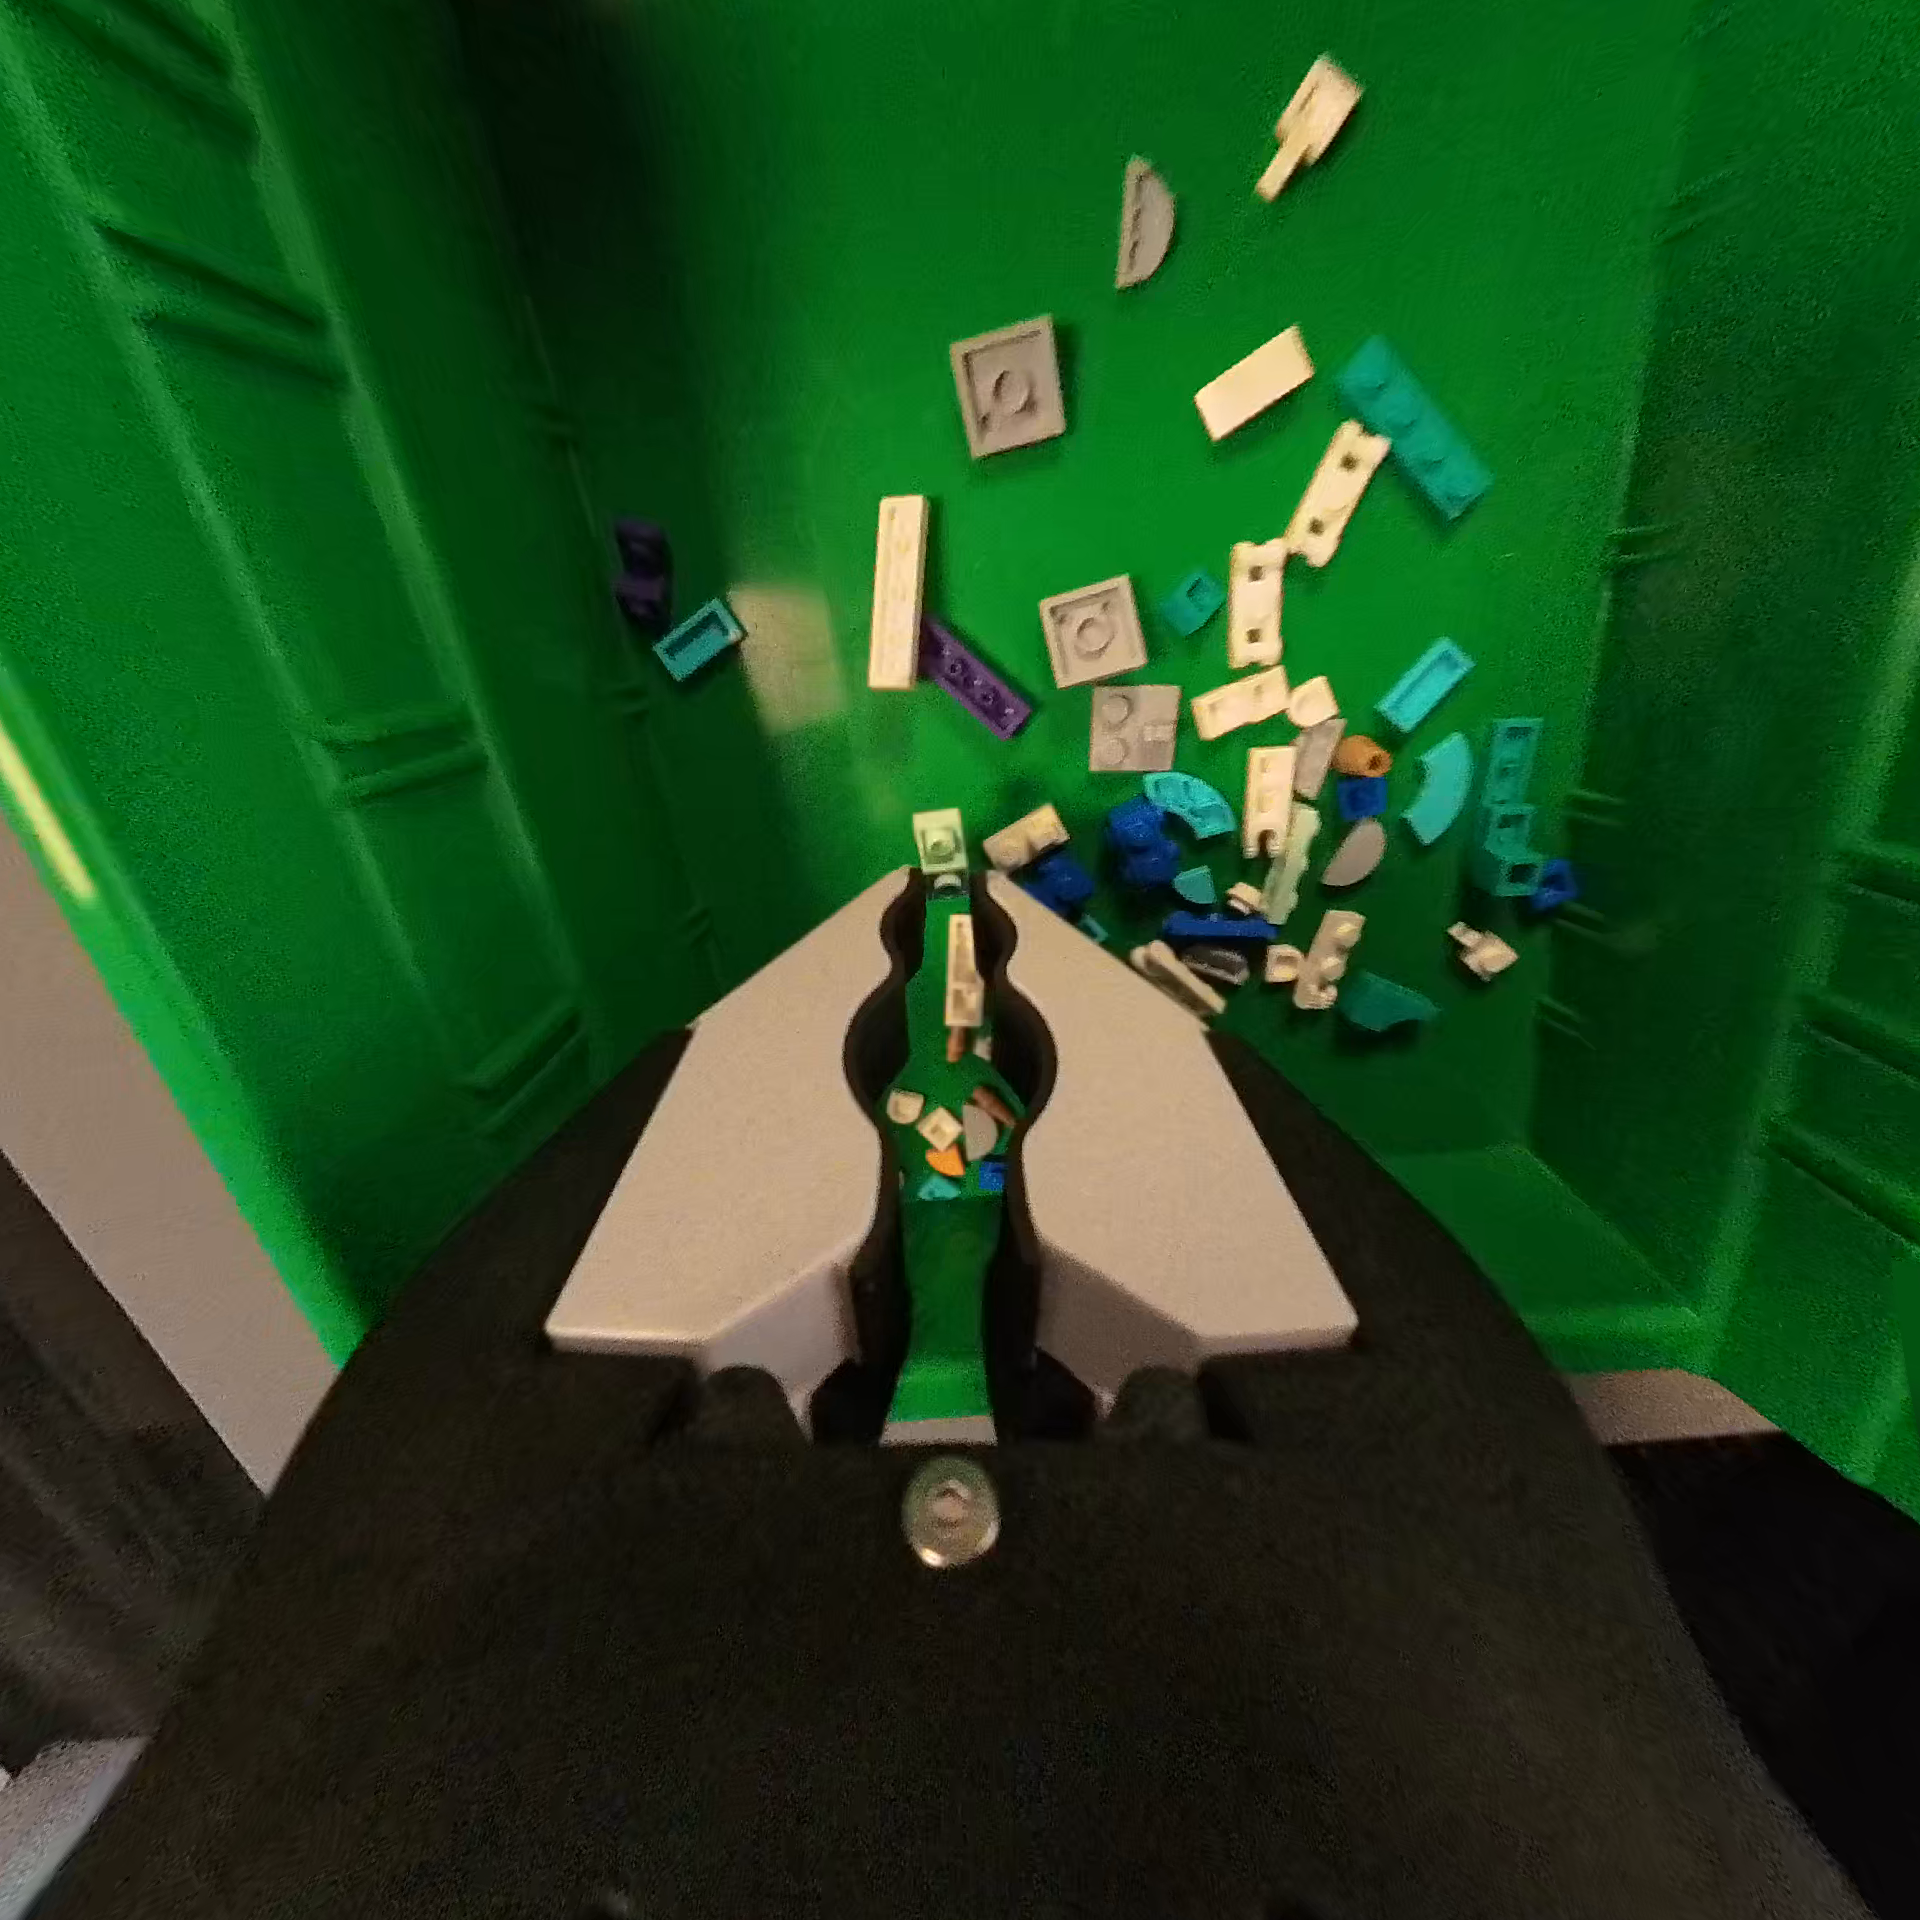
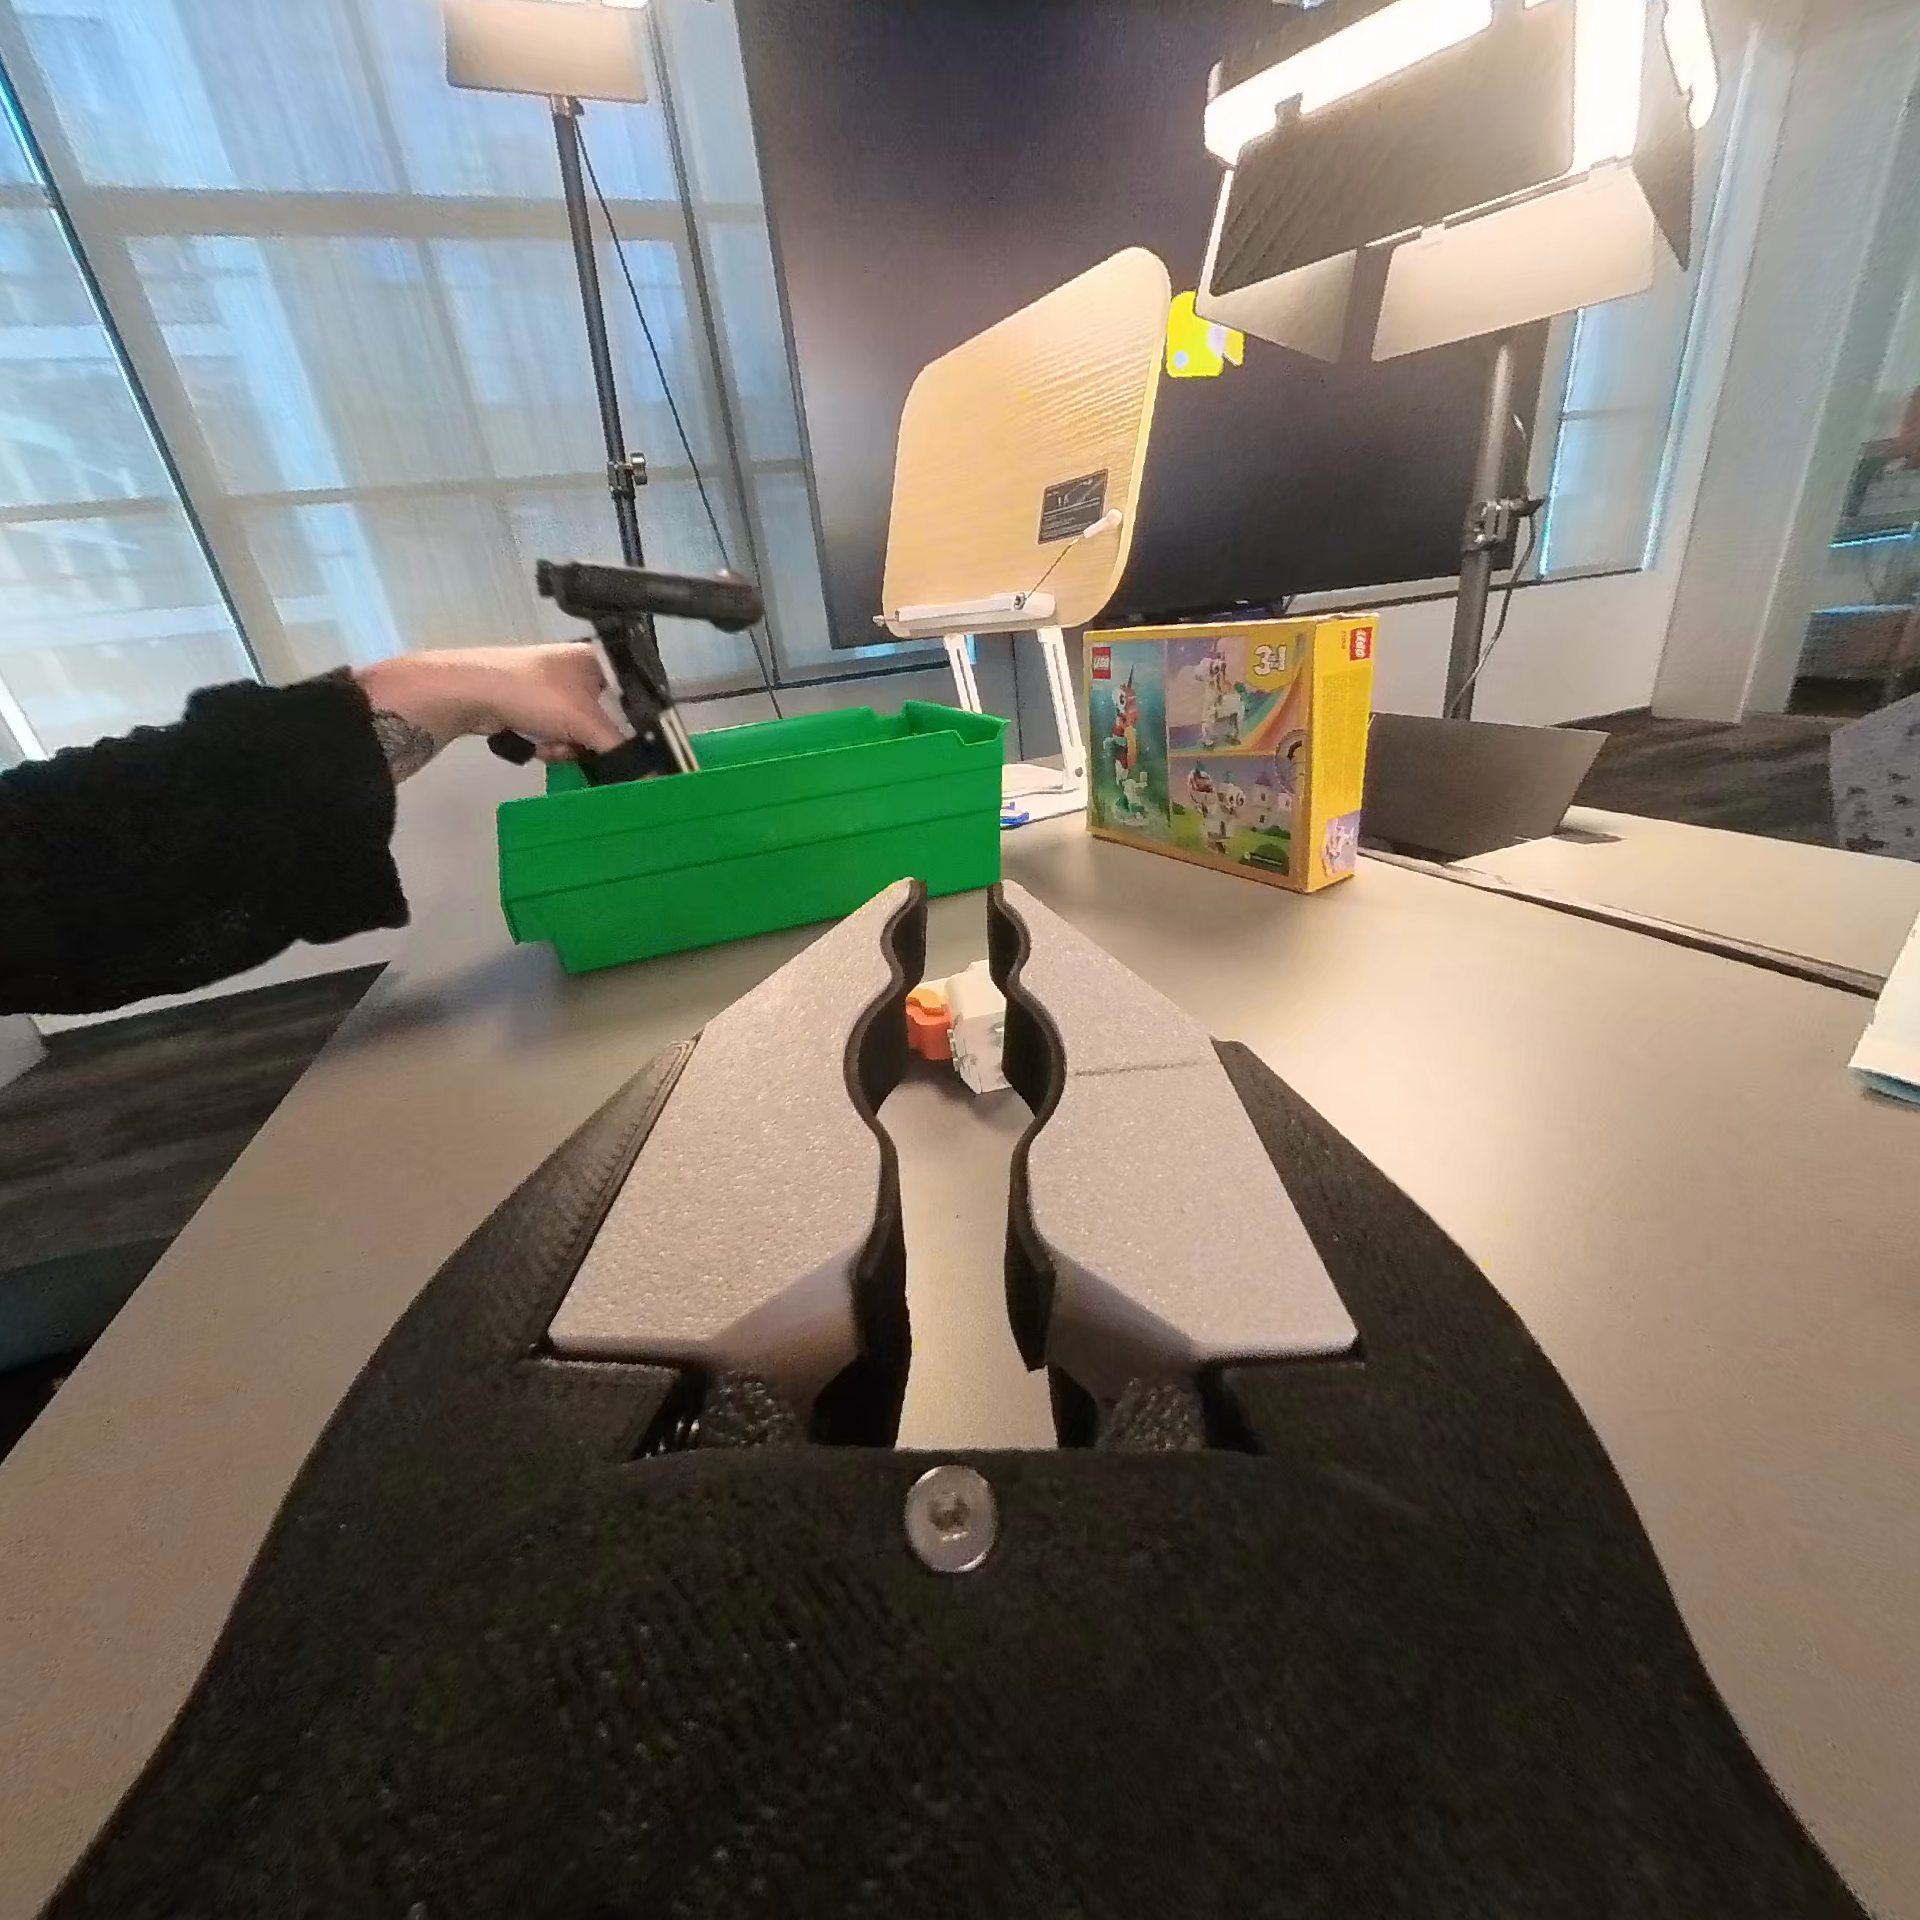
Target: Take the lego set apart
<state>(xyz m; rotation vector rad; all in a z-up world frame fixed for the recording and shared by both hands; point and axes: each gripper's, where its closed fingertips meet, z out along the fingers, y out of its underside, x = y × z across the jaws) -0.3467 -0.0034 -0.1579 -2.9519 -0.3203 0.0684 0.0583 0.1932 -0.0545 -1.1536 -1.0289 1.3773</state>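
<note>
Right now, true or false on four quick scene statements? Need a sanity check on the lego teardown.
1. The left gripper is over the green bin. True.
2. The bin is empty. False: many loose pieces lie on its floor.
3. The yellow box lies flat on the table. False: it stands upright, to the right of the bin.
4. A white-and-orange piece shows between the right gripper fingers. True.
</note>
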